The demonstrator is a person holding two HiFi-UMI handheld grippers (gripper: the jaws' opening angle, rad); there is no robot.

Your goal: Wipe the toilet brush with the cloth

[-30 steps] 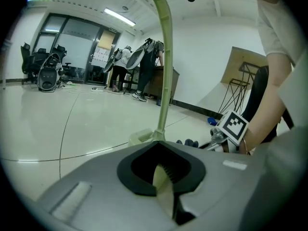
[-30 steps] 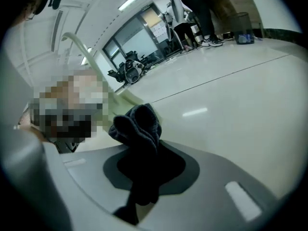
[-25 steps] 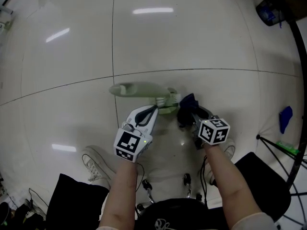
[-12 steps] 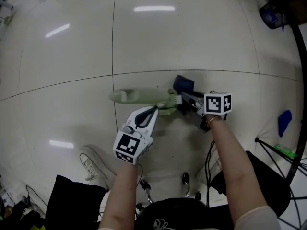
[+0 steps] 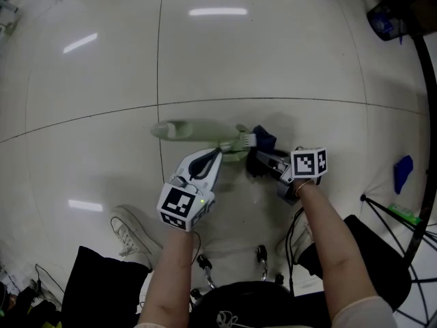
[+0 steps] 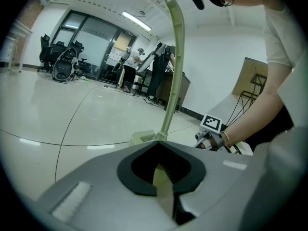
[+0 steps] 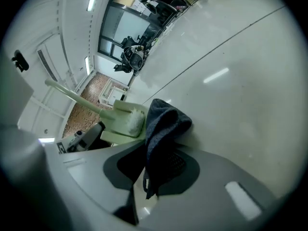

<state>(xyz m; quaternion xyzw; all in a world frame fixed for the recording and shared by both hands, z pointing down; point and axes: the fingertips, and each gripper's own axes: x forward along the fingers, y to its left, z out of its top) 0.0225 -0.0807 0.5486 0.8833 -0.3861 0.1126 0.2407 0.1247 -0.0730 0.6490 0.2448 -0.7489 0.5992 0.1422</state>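
**Toilet brush** [image 5: 205,130]: pale green and held off the floor [image 5: 273,53]. Its handle runs out to the person's left and its white bristles [image 7: 129,121] point right.

**Left tongs** [image 5: 217,154]: clamped on the handle just behind the head block.

**Cloth** [image 7: 163,124]: dark blue and bunched, pinched in the right tongs [image 5: 258,157]. A loose fold stands proud of the tips, just beside the bristles. Contact with the bristles cannot be confirmed.

**Assessment:** the wipe appears to be in hand at the head end.

**Recommendations:**
1. Hold the left grip firm, so the brush does not twist under pressure.
2. Press the proud fold onto the plastic, not the tong tips.
3. Stroke along the head and neck, then work up the handle.
4. Watch the cloth, since the bite on it looks small and it may pull free.
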